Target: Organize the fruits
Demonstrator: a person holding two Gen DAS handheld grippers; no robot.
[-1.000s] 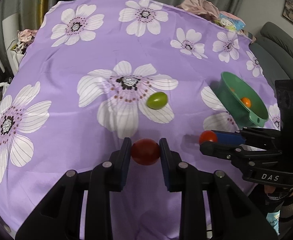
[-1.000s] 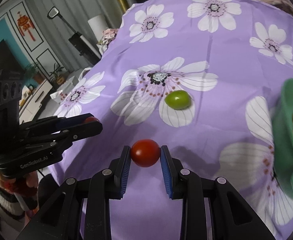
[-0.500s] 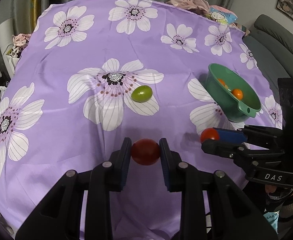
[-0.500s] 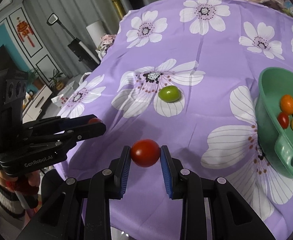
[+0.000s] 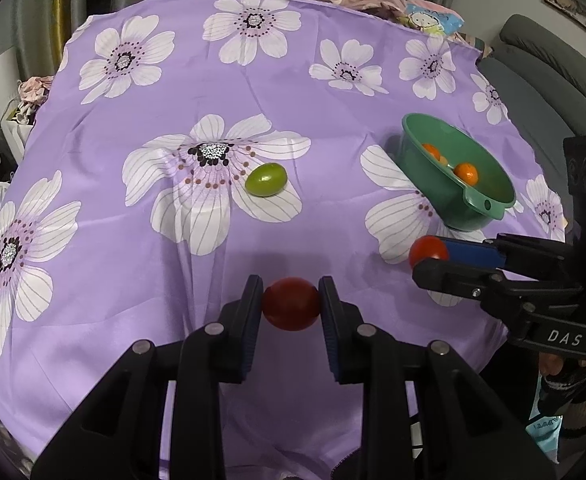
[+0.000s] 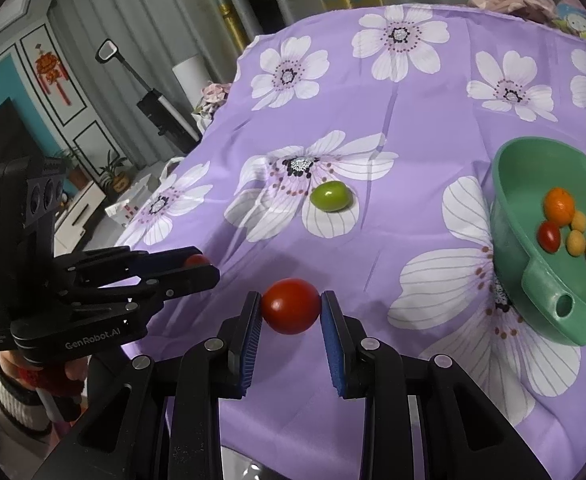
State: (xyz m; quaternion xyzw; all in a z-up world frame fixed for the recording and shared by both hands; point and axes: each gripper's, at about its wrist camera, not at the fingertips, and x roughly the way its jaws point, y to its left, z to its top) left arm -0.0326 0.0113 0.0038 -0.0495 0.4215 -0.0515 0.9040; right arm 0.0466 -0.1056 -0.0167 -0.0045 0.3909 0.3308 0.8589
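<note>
1. Left wrist view: a dark red tomato (image 5: 291,304) is clamped between the left gripper (image 5: 291,306) pads, above the purple floral cloth (image 5: 105,240).
2. A red tomato (image 6: 291,306) is pinched in the right gripper (image 6: 291,308).
3. Two oranges (image 6: 559,204), a small tomato (image 6: 549,236) and two yellow fruits (image 6: 575,242) are held in the green bowl (image 6: 533,248).
4. A green fruit (image 6: 330,196) is left on the cloth, well apart from the bowl.

On the tablecloth (image 5: 165,92) ahead of me a lone fruit (image 5: 266,179) lies left of the bowl (image 5: 421,160), which holds several small fruits (image 6: 559,204), while each of my grippers clamps a tomato above the cloth's near edge.
</note>
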